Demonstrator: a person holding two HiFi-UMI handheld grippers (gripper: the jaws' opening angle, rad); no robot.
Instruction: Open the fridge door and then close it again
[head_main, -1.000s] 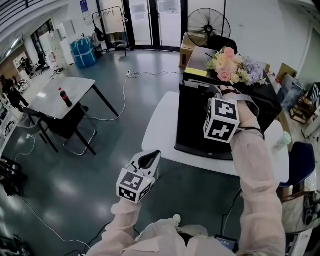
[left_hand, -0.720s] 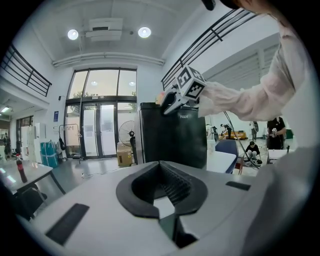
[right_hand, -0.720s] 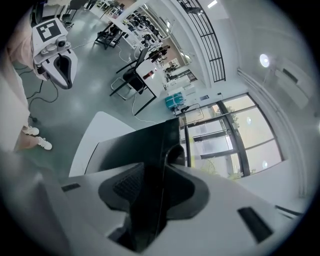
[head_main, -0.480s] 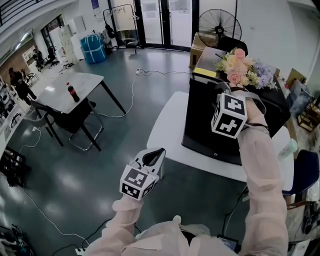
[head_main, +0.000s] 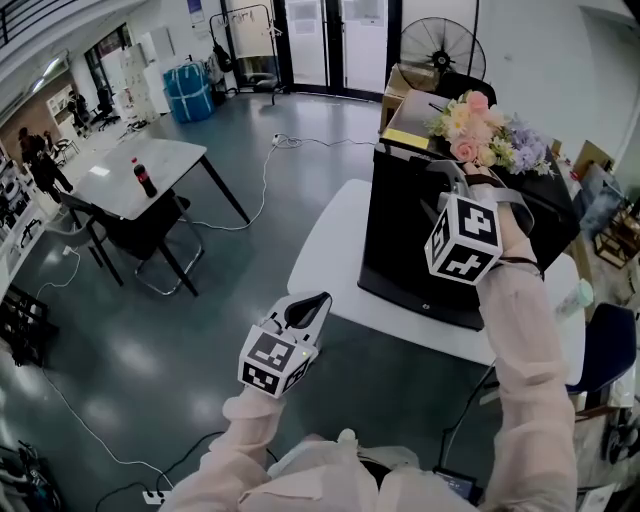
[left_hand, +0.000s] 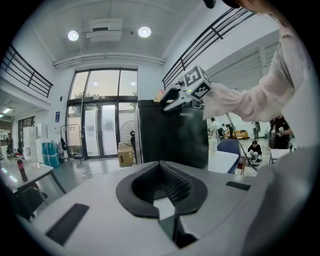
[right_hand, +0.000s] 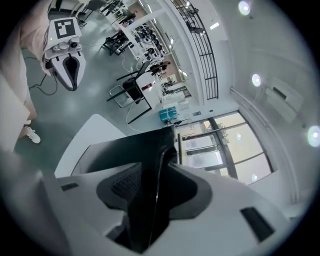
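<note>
Two jaws of the right gripper (right_hand: 152, 170), just opened wider, straddle the top edge of the fridge door (right_hand: 115, 150) without pinching it. Its fridge (head_main: 410, 250) stands at the table's (head_main: 325, 250) far edge. The left gripper (head_main: 308, 308), jaws together and empty, hangs well apart.

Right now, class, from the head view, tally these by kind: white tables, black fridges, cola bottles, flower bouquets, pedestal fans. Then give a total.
white tables: 2
black fridge: 1
cola bottle: 1
flower bouquet: 1
pedestal fan: 1
Total: 6
</note>
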